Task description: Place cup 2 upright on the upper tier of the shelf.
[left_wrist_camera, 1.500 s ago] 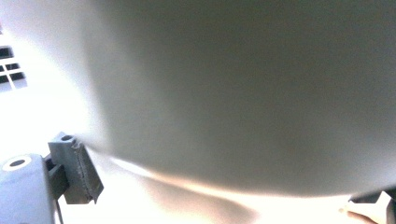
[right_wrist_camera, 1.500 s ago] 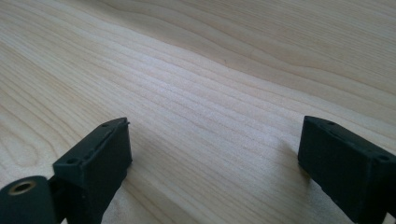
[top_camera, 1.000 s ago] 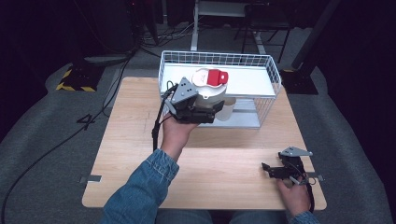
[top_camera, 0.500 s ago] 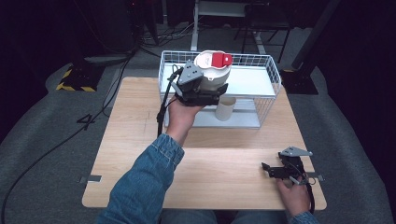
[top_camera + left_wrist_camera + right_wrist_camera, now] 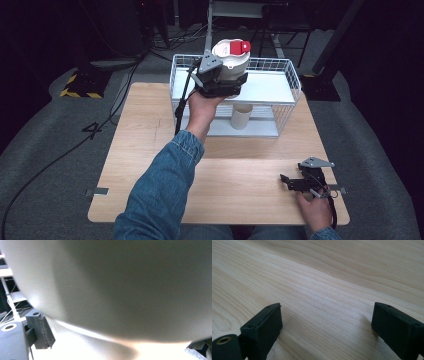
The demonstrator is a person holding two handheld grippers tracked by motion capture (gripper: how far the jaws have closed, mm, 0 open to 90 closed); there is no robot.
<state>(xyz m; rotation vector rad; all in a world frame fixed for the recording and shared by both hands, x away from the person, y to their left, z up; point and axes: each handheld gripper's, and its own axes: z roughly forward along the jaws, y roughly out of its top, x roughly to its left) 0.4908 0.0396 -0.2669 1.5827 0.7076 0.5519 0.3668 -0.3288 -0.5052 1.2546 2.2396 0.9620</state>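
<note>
A white tub with a red lid (image 5: 231,60) hangs above the upper level of a white wire rack (image 5: 292,80) at the table's far side. My left gripper (image 5: 227,84) is shut on the tub's lower body, its cable trailing down the rack's left side. In the left gripper view the tub's pale wall (image 5: 125,285) is pressed close, with one black finger (image 5: 41,331) at the lower left. My right gripper (image 5: 286,181) rests on the wooden table (image 5: 235,170) near the front right corner, open, with bare wood between its fingertips (image 5: 325,325).
A white cylinder (image 5: 240,117) stands on the rack's lower level under the upper shelf (image 5: 272,90). Dark floor, cables and stand legs lie beyond the table's far edge.
The left hand has carried the tub up and away from me, from the rack's front edge to above its upper shelf. The right gripper has stayed in place.
</note>
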